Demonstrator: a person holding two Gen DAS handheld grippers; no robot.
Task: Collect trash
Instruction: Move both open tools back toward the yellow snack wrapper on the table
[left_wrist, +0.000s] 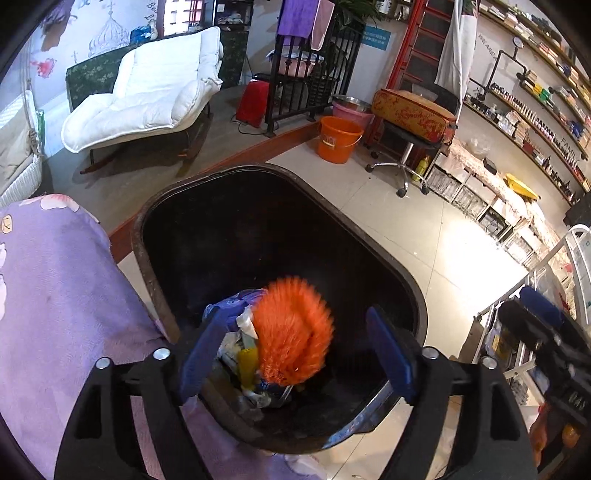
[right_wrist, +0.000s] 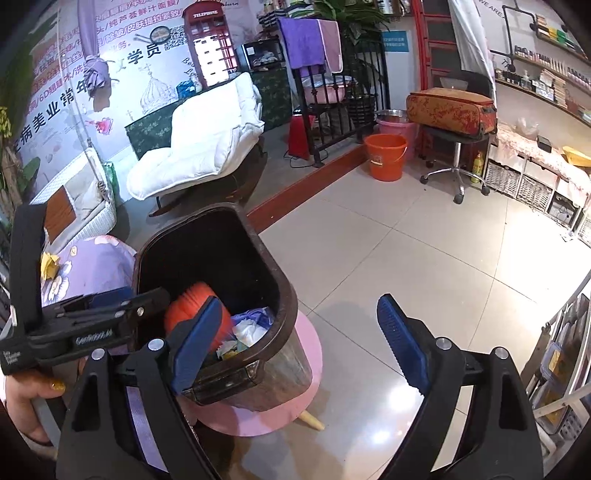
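Floor: pale glossy tiled floor (right_wrist: 406, 258), a raised wooden step along its far edge.
Rocking chair: white padded rocking chair (left_wrist: 147, 92) on the raised step, well apart from the bin.
Stool: round pink stool (right_wrist: 295, 402) carrying the bin; the bin sits on its top, overhanging toward the near edge.
Bin: dark brown rectangular plastic trash bin (left_wrist: 147, 266), open at the top, beside a lilac floral cloth (left_wrist: 55, 288).
Bucket: orange plastic bucket (left_wrist: 338, 138) on the tiles at the foot of the step.
Trash item: orange fluffy brush-like ball (left_wrist: 291, 332), blurred, inside the bin mouth, above the litter at its near corner.
Litter: blue plastic bag (left_wrist: 229, 306), white paper and a yellow scrap in the bin's bottom.
Left gripper (left_wrist: 295, 362): blue pads spread wide over the bin, gripping nothing.
Right gripper (right_wrist: 299, 339): spread wide, empty, one pad at the bin's near rim.
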